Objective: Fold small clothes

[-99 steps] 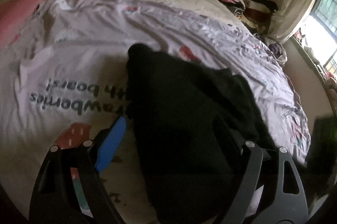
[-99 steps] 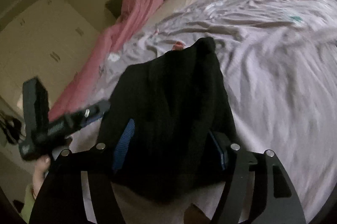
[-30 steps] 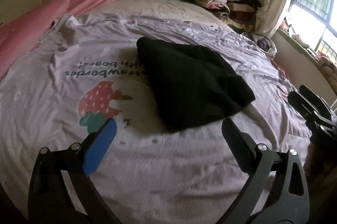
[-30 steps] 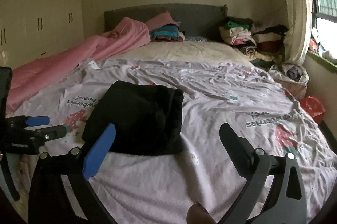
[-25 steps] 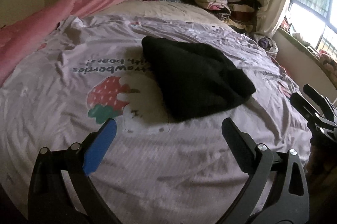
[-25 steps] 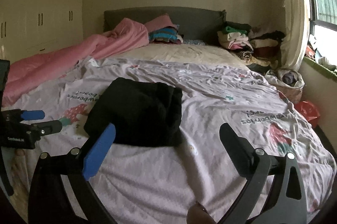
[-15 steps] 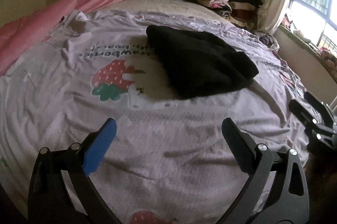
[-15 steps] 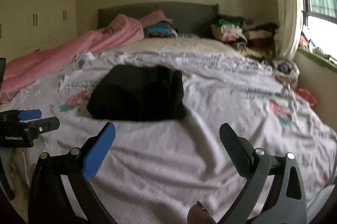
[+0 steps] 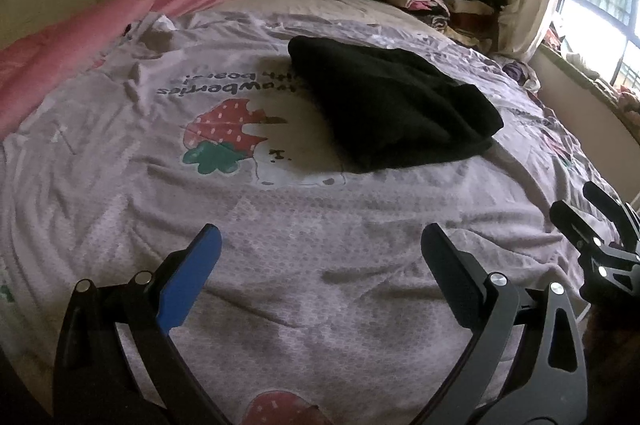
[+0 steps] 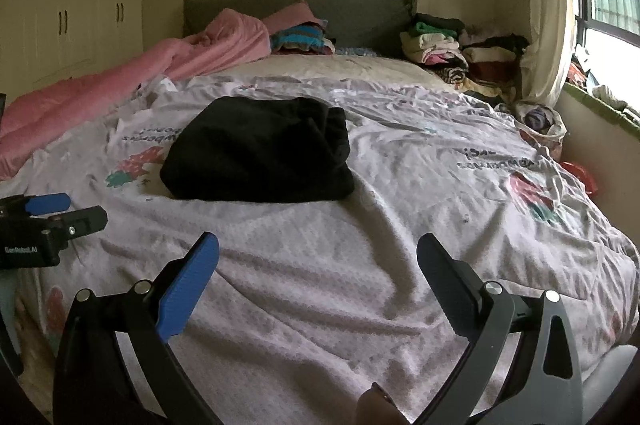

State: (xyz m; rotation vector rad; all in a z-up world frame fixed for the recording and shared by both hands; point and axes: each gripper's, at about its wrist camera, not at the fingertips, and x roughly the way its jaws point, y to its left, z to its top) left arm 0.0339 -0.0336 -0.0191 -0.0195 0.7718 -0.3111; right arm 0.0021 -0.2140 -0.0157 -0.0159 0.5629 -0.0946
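Note:
A folded black garment (image 9: pixel 392 109) lies flat on the pale printed bed cover (image 9: pixel 280 225); it also shows in the right wrist view (image 10: pixel 260 157). My left gripper (image 9: pixel 320 245) is open and empty, held over the near part of the bed, well short of the garment. My right gripper (image 10: pixel 318 253) is open and empty, also pulled back from the garment. Each gripper shows at the edge of the other's view: the right one (image 9: pixel 600 225) and the left one (image 10: pixel 64 211).
A pink duvet (image 10: pixel 120 81) runs along the left side of the bed. Stacks of folded clothes (image 10: pixel 452 53) sit by the grey headboard (image 10: pixel 300 9) at the far right. A bag of clothes (image 10: pixel 540 121) and a window (image 10: pixel 608 5) are at the right.
Both grippers let go of the black garment, opened and drew back toward the foot of the bed. The garment now lies folded and farther away in both views.

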